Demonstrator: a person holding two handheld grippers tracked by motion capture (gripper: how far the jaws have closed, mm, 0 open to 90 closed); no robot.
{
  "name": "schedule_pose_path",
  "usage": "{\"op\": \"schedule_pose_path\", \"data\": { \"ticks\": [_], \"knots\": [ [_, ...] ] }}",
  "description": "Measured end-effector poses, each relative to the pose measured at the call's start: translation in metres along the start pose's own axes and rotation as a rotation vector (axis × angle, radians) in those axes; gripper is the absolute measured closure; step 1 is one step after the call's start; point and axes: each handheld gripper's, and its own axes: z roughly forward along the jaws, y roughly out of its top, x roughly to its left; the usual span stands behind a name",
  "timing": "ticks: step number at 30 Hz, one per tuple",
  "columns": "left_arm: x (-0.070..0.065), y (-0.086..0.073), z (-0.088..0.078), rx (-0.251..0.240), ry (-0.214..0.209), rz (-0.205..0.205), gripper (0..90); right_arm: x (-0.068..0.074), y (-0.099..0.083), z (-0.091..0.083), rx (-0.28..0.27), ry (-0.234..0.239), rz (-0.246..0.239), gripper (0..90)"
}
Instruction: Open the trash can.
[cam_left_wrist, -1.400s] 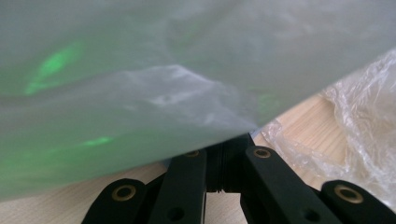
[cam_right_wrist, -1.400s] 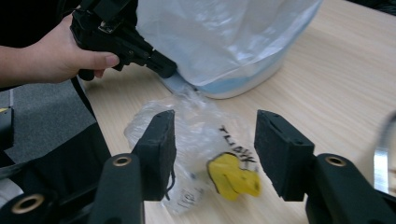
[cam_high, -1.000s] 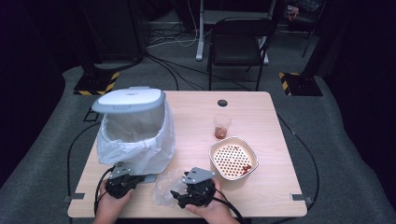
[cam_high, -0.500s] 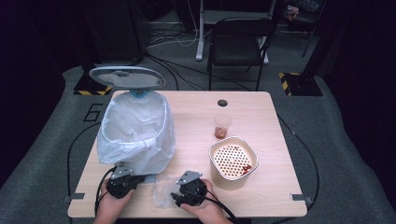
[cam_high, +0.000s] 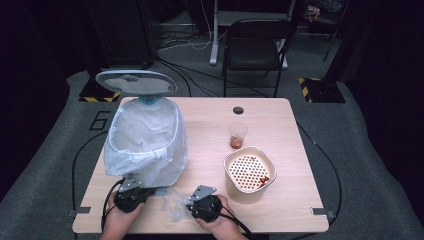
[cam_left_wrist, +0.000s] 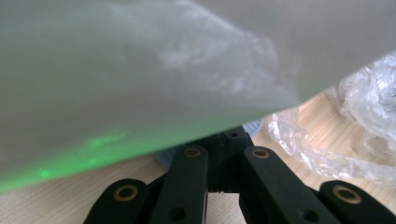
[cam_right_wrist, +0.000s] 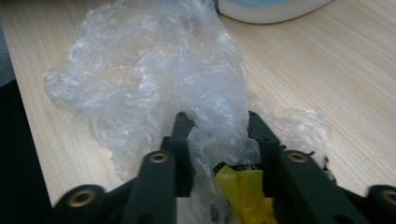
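A: We log the crumpled clear plastic sheet (cam_high: 175, 204) on the near edge of the table (cam_high: 295, 125), between the two hands and just near-right of the bin (cam_high: 145, 145). In the right gripper view the wad (cam_right_wrist: 154, 79) spreads away from the jaws toward the far left, with a thin tail running off to the right.

B: Long axis? From the high view we read it as running roughly left to right along the near edge, though the lump is too shapeless for a definite pointing end.

A: Agreed. Right gripper (cam_high: 192, 202): its jaws have just been closing, and a bunched fold of the sheet sits between them. Both pads look pressed into the plastic, so we count it as gripped. A scrap of yellow tape (cam_right_wrist: 243, 191) shows low between the jaws.

B: Left gripper (cam_high: 131, 194): in its own view the jaws stand together under the hanging white bin liner (cam_left_wrist: 140, 70), nothing between them that we can make out. They sit at the foot of the bin; whether they press anything there we cannot tell.

A: The bin lid (cam_high: 135, 82) stands raised at the far side. The perforated tub (cam_high: 249, 172) and small cup (cam_high: 238, 135) sit right of centre, well apart from the sheet.
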Motion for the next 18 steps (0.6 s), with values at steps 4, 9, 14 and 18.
{"op": "schedule_pose_path", "data": {
  "ticks": [4, 9, 14, 18],
  "knots": [
    [0.003, 0.001, -0.001, 0.017, -0.019, 0.011, 90.0, 0.002, 0.012, -0.015, -0.025, 0.042, 0.002, 76.6],
    [0.004, 0.001, 0.000, 0.005, -0.030, -0.016, 90.0, 0.000, 0.025, -0.036, -0.057, 0.056, -0.010, 77.0],
    [0.003, 0.001, -0.001, 0.014, -0.020, 0.000, 90.0, -0.012, 0.048, -0.078, -0.103, 0.056, 0.019, 77.1],
    [0.001, 0.001, 0.000, 0.016, -0.007, 0.004, 90.0, -0.021, 0.063, -0.104, -0.133, 0.049, 0.013, 77.1]
  ]
}}
